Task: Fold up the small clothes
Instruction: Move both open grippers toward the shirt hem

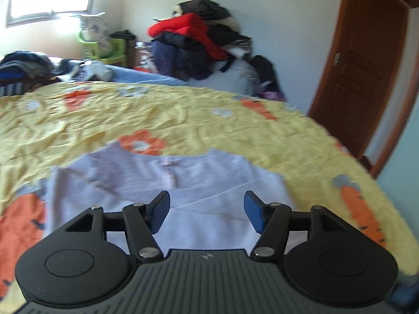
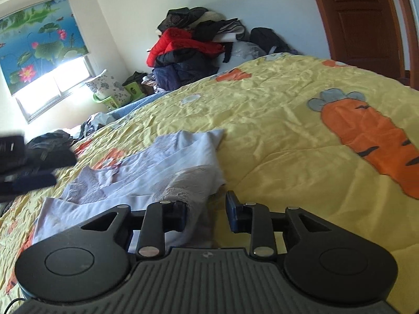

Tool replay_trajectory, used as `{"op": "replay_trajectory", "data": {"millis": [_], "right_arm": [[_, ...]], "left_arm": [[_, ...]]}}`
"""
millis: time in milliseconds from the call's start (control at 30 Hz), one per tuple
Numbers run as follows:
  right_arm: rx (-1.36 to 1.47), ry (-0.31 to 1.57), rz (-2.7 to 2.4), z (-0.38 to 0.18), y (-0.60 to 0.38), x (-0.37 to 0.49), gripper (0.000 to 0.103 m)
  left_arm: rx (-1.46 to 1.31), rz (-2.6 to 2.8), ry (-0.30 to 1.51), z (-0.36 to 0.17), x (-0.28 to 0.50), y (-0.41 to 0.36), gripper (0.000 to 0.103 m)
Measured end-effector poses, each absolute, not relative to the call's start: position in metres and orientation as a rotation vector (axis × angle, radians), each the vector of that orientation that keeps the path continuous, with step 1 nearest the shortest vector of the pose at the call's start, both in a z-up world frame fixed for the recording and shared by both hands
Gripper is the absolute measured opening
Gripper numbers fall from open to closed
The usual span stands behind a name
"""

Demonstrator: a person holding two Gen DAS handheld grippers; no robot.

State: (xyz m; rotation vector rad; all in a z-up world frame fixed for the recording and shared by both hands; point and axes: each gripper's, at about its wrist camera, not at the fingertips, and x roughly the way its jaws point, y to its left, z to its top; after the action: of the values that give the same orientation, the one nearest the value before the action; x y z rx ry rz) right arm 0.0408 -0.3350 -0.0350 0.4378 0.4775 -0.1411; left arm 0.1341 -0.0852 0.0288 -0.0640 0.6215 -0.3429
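I see my left gripper (image 1: 207,213) spread wide over the lilac garment (image 1: 162,183) at lower centre, and my right gripper (image 2: 207,214) parted beside its hem, clasping nothing.

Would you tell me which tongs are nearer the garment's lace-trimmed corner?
Right. The right tongs sit open right at the lace-trimmed corner; the left tongs hover open over the lavender garment's plain middle.

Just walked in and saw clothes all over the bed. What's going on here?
A person holding a gripper in each hand is folding a small pale lavender garment on the yellow carrot-print bedspread. The left gripper hangs open above the cloth, holding nothing. The right gripper is open too, with a lacy edge of the garment lying between its fingers, not pinched. The garment looks partly folded. Dark clothes sit further along the bed.
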Motion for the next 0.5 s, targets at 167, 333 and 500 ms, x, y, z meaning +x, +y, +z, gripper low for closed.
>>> {"op": "replay_trajectory", "data": {"millis": [167, 333, 500], "right_arm": [[0.464, 0.444, -0.272, -0.036, -0.361, 0.028, 0.042], [0.474, 0.436, -0.293, -0.037, -0.365, 0.027, 0.045], [0.339, 0.518, -0.216, -0.041, -0.345, 0.039, 0.061]], "left_arm": [[-0.008, -0.229, 0.697, 0.008, 0.137, -0.050, 0.062], [0.068, -0.158, 0.726, -0.009, 0.127, -0.030, 0.062], [0.123, -0.128, 0.731, -0.020, 0.120, -0.024, 0.062]]}}
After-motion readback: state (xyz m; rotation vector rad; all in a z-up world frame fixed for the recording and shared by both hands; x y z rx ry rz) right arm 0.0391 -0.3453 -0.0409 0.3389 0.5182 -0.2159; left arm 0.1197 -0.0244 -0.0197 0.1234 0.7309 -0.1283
